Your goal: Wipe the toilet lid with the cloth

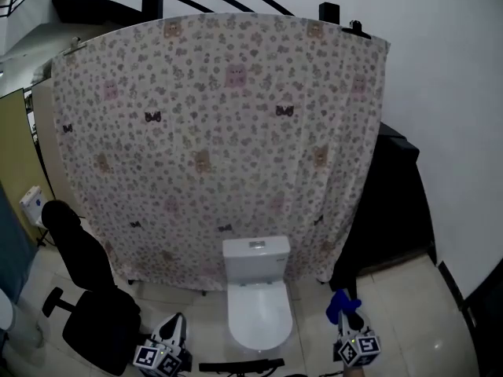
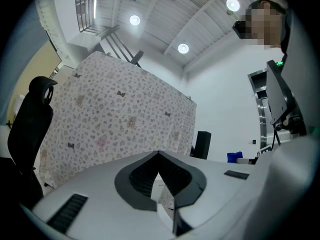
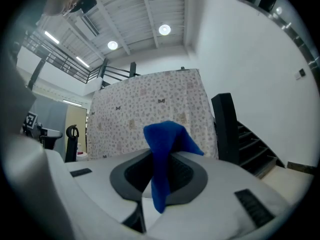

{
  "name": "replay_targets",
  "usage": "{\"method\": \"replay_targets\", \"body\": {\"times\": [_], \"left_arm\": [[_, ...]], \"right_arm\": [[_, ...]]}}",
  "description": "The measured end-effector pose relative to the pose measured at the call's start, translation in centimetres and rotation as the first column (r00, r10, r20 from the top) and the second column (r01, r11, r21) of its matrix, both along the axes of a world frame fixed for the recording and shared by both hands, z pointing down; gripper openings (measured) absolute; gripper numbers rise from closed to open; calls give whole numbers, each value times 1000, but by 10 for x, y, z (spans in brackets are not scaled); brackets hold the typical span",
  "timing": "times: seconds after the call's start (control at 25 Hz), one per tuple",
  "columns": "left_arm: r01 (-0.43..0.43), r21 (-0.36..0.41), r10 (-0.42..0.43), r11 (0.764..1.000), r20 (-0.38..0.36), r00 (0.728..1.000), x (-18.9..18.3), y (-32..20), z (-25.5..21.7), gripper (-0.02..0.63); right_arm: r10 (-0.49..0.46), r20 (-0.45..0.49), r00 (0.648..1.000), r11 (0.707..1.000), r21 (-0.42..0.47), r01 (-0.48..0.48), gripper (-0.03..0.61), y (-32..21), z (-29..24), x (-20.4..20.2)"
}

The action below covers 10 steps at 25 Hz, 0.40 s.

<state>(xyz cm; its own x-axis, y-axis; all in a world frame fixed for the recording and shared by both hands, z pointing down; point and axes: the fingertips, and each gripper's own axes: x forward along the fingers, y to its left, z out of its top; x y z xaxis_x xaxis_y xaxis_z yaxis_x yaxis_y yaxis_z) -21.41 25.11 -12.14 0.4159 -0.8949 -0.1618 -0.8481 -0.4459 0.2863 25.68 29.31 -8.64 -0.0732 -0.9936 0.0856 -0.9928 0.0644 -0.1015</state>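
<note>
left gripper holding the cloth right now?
No, the blue cloth is pinched in the right gripper, while the left gripper is shut on nothing.

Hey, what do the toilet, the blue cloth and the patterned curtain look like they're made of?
The toilet: likely glazed ceramic, white, smooth, faintly shiny; its lid could be plastic.
The blue cloth: soft matte fabric, it folds and droops limply; possibly microfibre.
The curtain: thin printed textile, matte, hanging in long folds.
</note>
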Motion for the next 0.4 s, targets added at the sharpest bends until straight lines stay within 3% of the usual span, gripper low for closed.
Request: {"method": "replay_targets", "body": {"times": [0.16, 0.4], "left_arm": [[43, 49, -44, 998, 28, 999, 3, 38, -1, -9], [48, 84, -51, 995, 39, 998, 15, -3, 3, -11]], "right_arm": [[-24, -7, 1000, 999, 38, 25, 53, 21, 0, 8], [-49, -28, 998, 993, 103, 51, 54, -31, -12, 9]]}}
